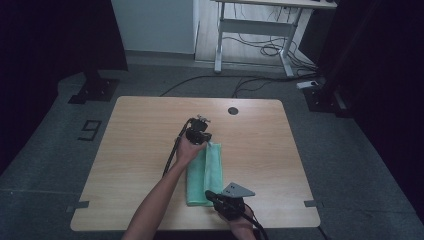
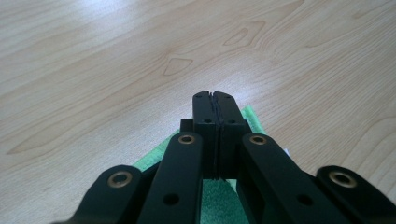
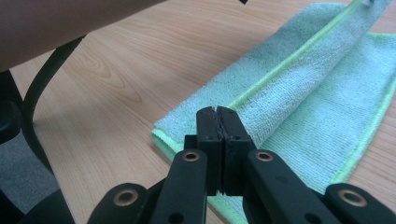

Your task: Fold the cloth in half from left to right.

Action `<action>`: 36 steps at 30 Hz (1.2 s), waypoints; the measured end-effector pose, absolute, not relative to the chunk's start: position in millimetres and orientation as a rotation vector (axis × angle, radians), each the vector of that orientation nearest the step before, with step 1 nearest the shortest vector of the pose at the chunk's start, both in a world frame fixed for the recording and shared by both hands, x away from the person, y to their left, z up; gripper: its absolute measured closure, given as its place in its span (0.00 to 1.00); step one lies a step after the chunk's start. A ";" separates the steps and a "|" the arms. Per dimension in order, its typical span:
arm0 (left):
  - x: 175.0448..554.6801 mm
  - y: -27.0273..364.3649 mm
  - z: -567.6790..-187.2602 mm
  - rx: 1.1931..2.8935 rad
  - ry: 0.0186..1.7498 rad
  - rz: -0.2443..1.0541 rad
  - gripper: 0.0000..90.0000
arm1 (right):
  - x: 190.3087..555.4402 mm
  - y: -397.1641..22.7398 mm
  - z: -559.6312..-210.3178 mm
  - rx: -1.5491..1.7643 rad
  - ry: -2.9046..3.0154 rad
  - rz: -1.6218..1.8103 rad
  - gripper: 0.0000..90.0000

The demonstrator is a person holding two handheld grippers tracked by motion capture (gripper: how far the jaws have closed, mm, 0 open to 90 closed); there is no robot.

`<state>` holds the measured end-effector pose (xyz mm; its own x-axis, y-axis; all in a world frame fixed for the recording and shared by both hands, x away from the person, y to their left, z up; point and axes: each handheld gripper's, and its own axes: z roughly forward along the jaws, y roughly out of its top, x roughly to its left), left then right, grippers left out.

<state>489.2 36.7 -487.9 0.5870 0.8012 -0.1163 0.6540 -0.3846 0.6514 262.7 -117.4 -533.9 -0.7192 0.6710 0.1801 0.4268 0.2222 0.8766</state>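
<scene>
Nearest the high camera, at the front edge of the worktop (image 1: 140, 150), the right hand-held gripper (image 1: 214, 196) lay low with its grey three-cornered plate on top and its jaws pressed together at the near end of a folded green cloth (image 1: 204, 175). Its own view showed the two black jaws of that right hand-held gripper (image 3: 218, 110) meeting with no gap, their tips at the cloth's (image 3: 303, 93) raised fold beside a bright yellow-green seam; whether a layer of cloth was pinched between them could not be told. Farther up the worktop, the left hand-held gripper (image 1: 206, 140) sat in the person's left hand (image 1: 189, 150) at the far end of the same cloth, its black cable trailing back beside the forearm. From the left hand-held gripper's (image 2: 215, 94) own camera the jaws were likewise closed flat against each other, with the green cloth (image 2: 219, 200) showing beneath and behind them and pale wood grain (image 2: 116, 70) spreading beyond; again, a grip on the fabric could not be confirmed. Overall the cloth lay as a long narrow strip, running from near the front edge toward the worktop's middle. Beyond the worktop stood a grey floor, a white desk frame (image 1: 250, 30) with loose cables, and a dark stand base (image 1: 94, 90).
</scene>
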 end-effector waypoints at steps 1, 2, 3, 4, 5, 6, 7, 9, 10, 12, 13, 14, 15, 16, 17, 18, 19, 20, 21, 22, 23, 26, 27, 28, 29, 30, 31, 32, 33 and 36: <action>489.6 36.3 -489.0 2.156 1.148 0.285 0.99 | 263.0 -117.6 -534.2 1.039 2.260 1.497 0.98; 489.8 36.0 -490.0 2.161 1.145 0.285 0.99 | 263.1 -117.6 -534.7 1.040 2.262 1.494 0.98; 490.0 35.6 -491.0 2.166 1.146 0.289 0.99 | 263.2 -117.6 -535.3 1.042 2.265 1.493 0.98; 490.2 35.5 -491.7 2.169 1.145 0.288 0.99 | 263.2 -117.5 -536.0 1.043 2.268 1.490 0.98; 490.5 35.5 -492.4 2.170 1.145 0.286 0.99 | 263.3 -117.5 -536.5 1.043 2.269 1.486 0.98; 490.9 35.3 -493.3 2.169 1.146 0.286 0.99 | 263.4 -117.5 -536.8 1.045 2.271 1.485 0.98; 491.3 35.3 -494.2 2.172 1.147 0.281 0.99 | 263.3 -117.4 -536.6 1.047 2.269 1.487 0.98; 492.1 34.3 -496.4 2.174 1.149 0.280 0.99 | 263.2 -117.6 -536.1 1.050 2.268 1.488 0.98; 492.4 34.0 -497.3 2.177 1.147 0.277 0.99 | 263.1 -117.9 -536.2 1.053 2.268 1.487 0.98; 493.0 33.2 -499.1 2.182 1.147 0.270 0.99 | 262.5 -118.7 -536.6 1.056 2.266 1.483 0.98; 493.0 32.6 -500.0 2.180 1.149 0.269 0.99 | 262.4 -119.4 -536.9 1.055 2.265 1.481 0.98; 493.1 32.3 -500.7 2.181 1.148 0.266 0.99 | 262.4 -120.0 -537.1 1.058 2.265 1.480 0.98; 493.0 32.1 -501.2 2.180 1.148 0.266 0.99 | 262.2 -120.5 -537.3 1.061 2.265 1.481 0.98; 492.9 31.5 -501.7 2.182 1.149 0.265 0.99 | 262.0 -121.1 -537.5 1.062 2.264 1.479 0.98; 492.8 31.0 -502.3 2.183 1.148 0.264 0.99 | 261.7 -121.7 -537.6 1.065 2.265 1.477 0.98; 492.7 30.4 -502.9 2.184 1.148 0.263 0.99 | 261.4 -122.0 -537.6 1.067 2.265 1.476 0.98; 492.7 29.6 -503.6 2.186 1.146 0.262 0.99 | 261.0 -122.3 -537.6 1.067 2.265 1.473 0.98; 492.6 28.8 -504.3 2.188 1.145 0.262 0.99 | 260.7 -122.7 -537.5 1.067 2.265 1.470 0.98; 492.5 27.9 -505.2 2.188 1.146 0.263 0.99 | 260.7 -123.3 -537.7 1.068 2.266 1.469 0.98; 492.3 27.2 -505.8 2.189 1.147 0.262 0.99 | 260.7 -123.7 -538.0 1.070 2.266 1.470 0.98; 492.3 27.2 -505.8 2.189 1.147 0.262 0.99 | 260.8 -124.3 -538.4 1.070 2.269 1.466 0.98; 492.4 25.0 -508.5 2.191 1.143 0.258 0.99 | 260.9 -125.8 -539.9 1.075 2.272 1.461 0.98; 492.5 24.7 -509.1 2.191 1.144 0.256 0.99 | 260.9 -126.1 -540.4 1.079 2.273 1.460 0.98; 492.9 24.7 -509.7 2.193 1.141 0.254 0.99 | 260.9 -126.5 -540.9 1.080 2.274 1.458 0.98; 493.0 24.3 -510.3 2.192 1.140 0.251 0.99 | 260.8 -126.8 -541.3 1.082 2.276 1.457 0.98; 493.1 23.8 -510.9 2.194 1.139 0.251 0.99 | 260.8 -127.1 -541.7 1.080 2.277 1.455 0.98; 493.0 23.4 -511.4 2.193 1.140 0.250 0.99 | 260.8 -127.0 -542.2 1.084 2.279 1.454 0.98; 493.1 23.2 -511.7 2.193 1.140 0.249 0.99 | 261.0 -127.0 -542.6 1.087 2.282 1.452 0.98; 493.2 23.0 -512.0 2.193 1.138 0.248 0.99 | 261.1 -126.9 -542.9 1.088 2.284 1.452 0.98; 493.4 22.0 -513.2 2.193 1.139 0.246 0.99 | 261.2 -126.3 -543.7 1.085 2.285 1.449 0.98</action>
